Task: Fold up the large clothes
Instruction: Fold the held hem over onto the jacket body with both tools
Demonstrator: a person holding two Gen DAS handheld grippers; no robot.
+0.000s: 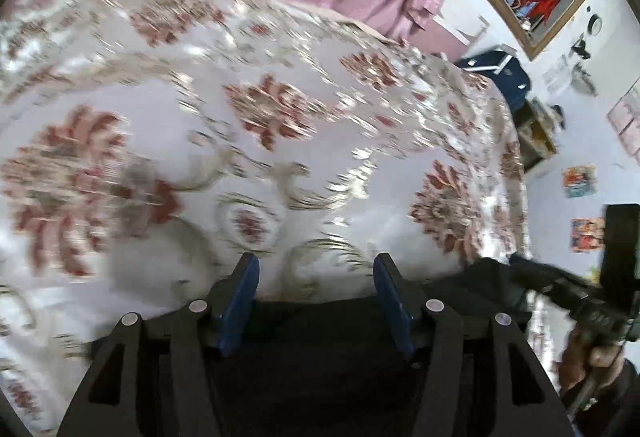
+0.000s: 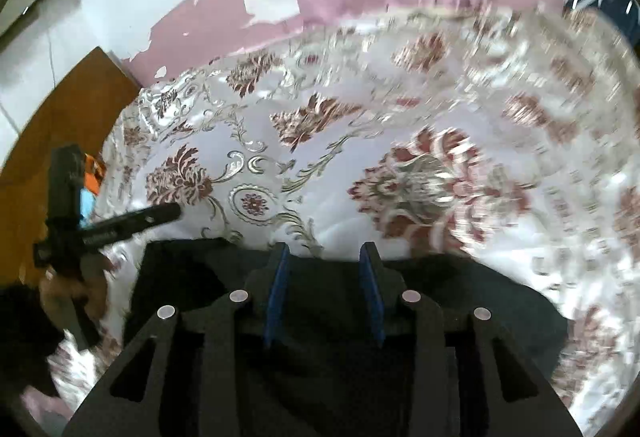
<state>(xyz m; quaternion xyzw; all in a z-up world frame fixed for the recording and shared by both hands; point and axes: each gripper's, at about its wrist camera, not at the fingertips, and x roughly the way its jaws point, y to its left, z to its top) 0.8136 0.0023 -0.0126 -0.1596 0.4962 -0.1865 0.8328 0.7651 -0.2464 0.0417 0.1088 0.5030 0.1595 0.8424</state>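
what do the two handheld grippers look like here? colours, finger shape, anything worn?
Both match. The left gripper and the right gripper have matte black bodies, angular black linkage arms with silver round pivot pins, and flat blue pads inside two tapered fingers. Seen from the other wrist, each is a black handheld unit with a boxy block on top. A dark sleeve shows; no cables visible.

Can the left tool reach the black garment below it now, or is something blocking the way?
Probably yes. The left tool is open with nothing between its fingers, and the black garment lies directly beneath it on the flowered bedspread. Nothing visible covers it or stands between them.
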